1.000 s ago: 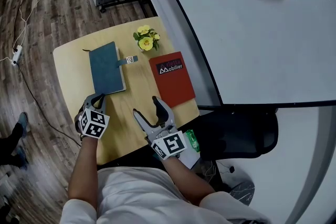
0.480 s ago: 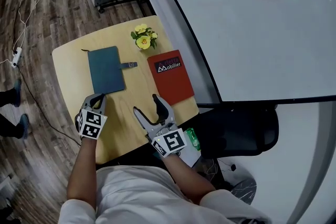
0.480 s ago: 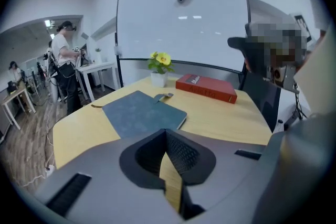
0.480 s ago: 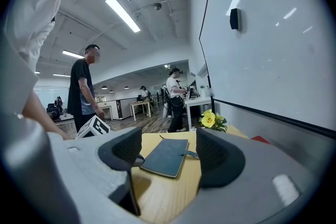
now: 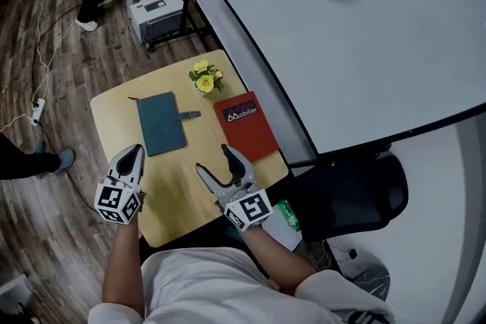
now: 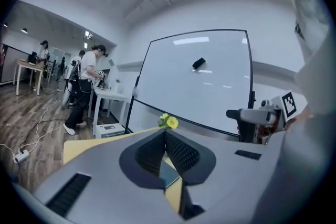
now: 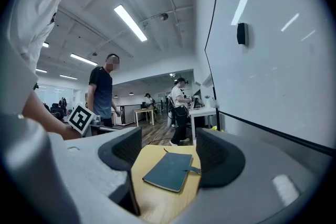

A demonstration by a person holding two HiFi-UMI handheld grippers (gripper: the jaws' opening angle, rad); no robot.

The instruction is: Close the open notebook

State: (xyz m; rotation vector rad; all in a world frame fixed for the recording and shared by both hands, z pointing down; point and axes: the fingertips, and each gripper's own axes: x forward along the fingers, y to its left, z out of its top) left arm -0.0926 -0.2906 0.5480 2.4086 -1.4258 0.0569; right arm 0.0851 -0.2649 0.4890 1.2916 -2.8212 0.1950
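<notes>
A large whiteboard (image 5: pixel 364 49) leans beside the small wooden surface (image 5: pixel 182 197). On it the teal notebook (image 5: pixel 161 123) lies flat with its cover down, strap trailing toward a red book (image 5: pixel 247 127). The closing step looks finished. The right gripper (image 5: pixel 213 160) hangs spread and empty; the left gripper (image 5: pixel 134 152) is pressed together on nothing. Both are clear of the notebook. Any next move probably calls only for drawing away, avoiding the yellow flowers (image 5: pixel 203 78).

Left gripper (image 5: pixel 132 153) jaws together; right gripper (image 5: pixel 213 158) jaws apart.
</notes>
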